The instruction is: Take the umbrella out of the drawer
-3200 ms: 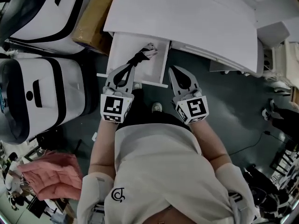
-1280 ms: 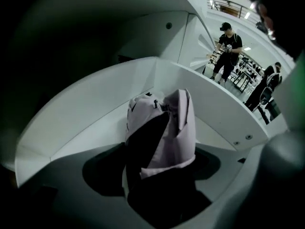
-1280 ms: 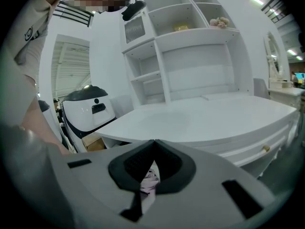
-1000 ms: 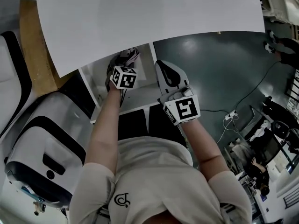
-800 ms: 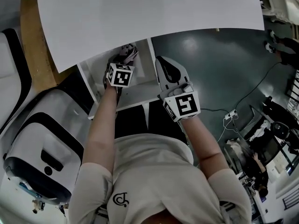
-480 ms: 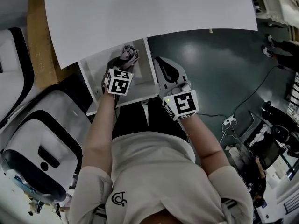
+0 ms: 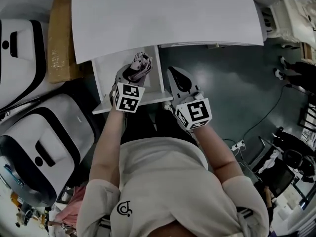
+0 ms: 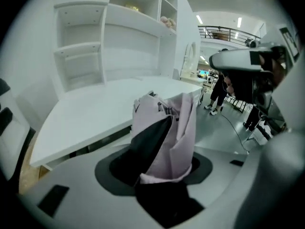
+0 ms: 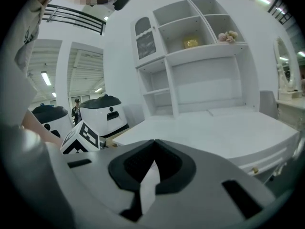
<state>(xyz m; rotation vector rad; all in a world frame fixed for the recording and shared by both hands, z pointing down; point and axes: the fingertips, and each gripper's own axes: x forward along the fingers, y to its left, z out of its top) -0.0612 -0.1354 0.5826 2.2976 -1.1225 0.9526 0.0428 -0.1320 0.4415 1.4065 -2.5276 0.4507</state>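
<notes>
**A:** Right here in front of us, the left gripper (image 7: 131, 77) has its jaws clamped on the folded umbrella (image 8: 167, 132). It's the pale pink one with black panels, and the bundle stands up out of the grip.

**B:** And the right gripper (image 9: 152, 149)?

**A:** Just beside it, to the right. Its jaws are drawn together, the tips meet, and there's nothing in them. It isn't touching the umbrella.

**B:** Where's the umbrella in relation to the drawer (image 7: 104, 73)?

**A:** From above it sits over the right half of the open drawer. The white drawer is pulled out towards the person and the left part of its floor is bare. From the left gripper's side, the top of the umbrella shows against the table edge, with the tabletop spread out behind it.

**B:** So it's up near table height?

**A:** That's how it looks. Whether the bottom end clears the drawer rim, I can't tell.

**B:** What's past the drawer?

**A:** The white table (image 7: 168, 19), with its top bare. At the far side white shelves (image 9: 200, 61) rise behind it, with a small yellow thing in one compartment.

**B:** And to the left?

**A:** A big white-and-black machine (image 7: 44, 147) near the person's left arm. Farther on there's a brown cardboard box (image 7: 61, 38) against the table's left edge.
</notes>
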